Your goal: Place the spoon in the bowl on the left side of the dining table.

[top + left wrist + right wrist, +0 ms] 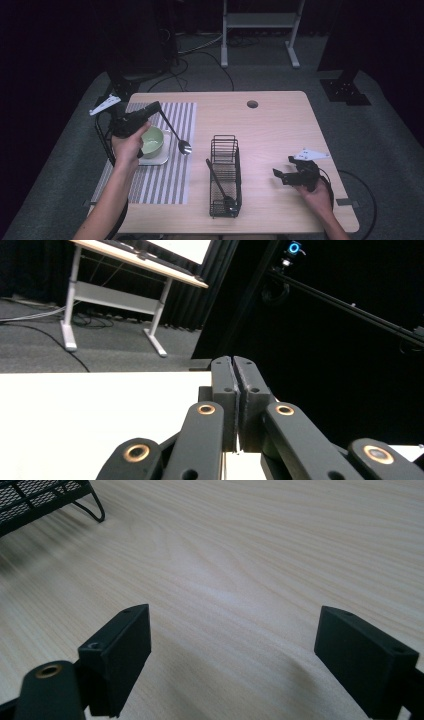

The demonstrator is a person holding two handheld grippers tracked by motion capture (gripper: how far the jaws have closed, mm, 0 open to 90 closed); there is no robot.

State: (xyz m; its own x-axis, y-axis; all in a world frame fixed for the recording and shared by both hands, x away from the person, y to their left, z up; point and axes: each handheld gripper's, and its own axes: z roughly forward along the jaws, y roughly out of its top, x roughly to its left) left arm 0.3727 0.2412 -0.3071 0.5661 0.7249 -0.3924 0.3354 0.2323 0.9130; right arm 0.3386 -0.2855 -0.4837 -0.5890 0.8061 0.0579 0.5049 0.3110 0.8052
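Gripping a long dark-handled spoon, the left gripper hangs above the striped placemat, its jaws pressed together on the handle's upper end; in the left gripper view the two ribbed black pads meet with barely a seam between them. That spoon slants down and to the right, and its shiny metal bowl sits just past the right edge of the pale square plate. On that plate rests a round, smooth green bowl; what it holds, I cannot tell. Over at the centre of the light wood-grain table stands a narrow black wire basket with mesh walls, and one dark utensil leans inside it, handle poking up to the left. The right gripper rests low near the table's right edge, jaws spread wide apart with bare wood between the blocky pads.
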